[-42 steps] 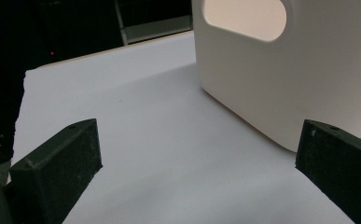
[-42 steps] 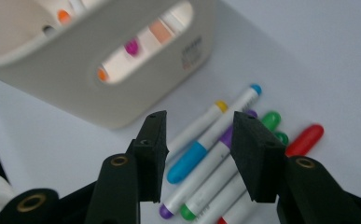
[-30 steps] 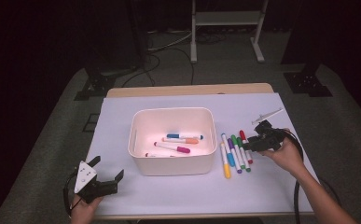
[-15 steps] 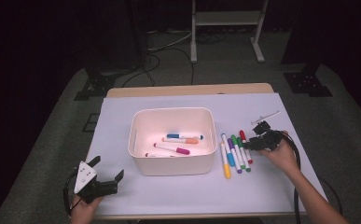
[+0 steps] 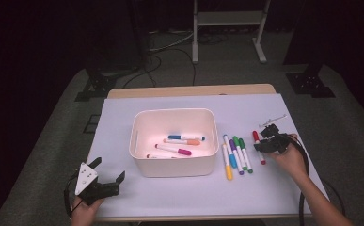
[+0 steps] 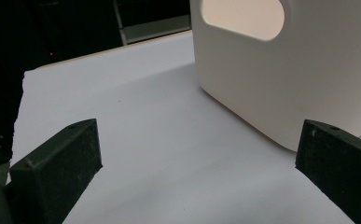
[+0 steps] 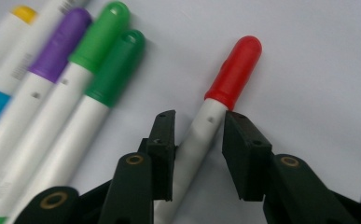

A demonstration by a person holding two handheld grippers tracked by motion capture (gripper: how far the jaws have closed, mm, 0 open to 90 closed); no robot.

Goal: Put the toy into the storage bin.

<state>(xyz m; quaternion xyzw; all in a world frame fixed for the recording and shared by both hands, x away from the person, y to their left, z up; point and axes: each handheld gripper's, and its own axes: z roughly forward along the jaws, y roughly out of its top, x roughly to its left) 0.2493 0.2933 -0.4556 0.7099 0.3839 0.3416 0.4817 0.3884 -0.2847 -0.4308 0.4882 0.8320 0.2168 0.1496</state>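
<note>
A red-capped marker (image 5: 255,136) lies on the white table cover right of a row of markers (image 5: 236,155). My right gripper (image 5: 263,143) is down over it. In the right gripper view the red marker (image 7: 234,70) runs between the jaws of the right gripper (image 7: 199,116), which have just been closing; its pads (image 7: 164,140) stand close to the white barrel on both sides with slim gaps, so it is open. My left gripper (image 5: 109,168) rests open and empty at the front left, facing the white box (image 6: 285,70).
The white box (image 5: 175,113) in the middle holds several markers (image 5: 184,140). The purple marker (image 7: 61,42) and two green ones (image 7: 108,28) lie just left of the red one. A metal stand (image 5: 226,19) and cables are on the floor behind the table.
My right gripper has sunk onto the red marker and its jaws have narrowed around it. The left gripper has stayed where it was.
</note>
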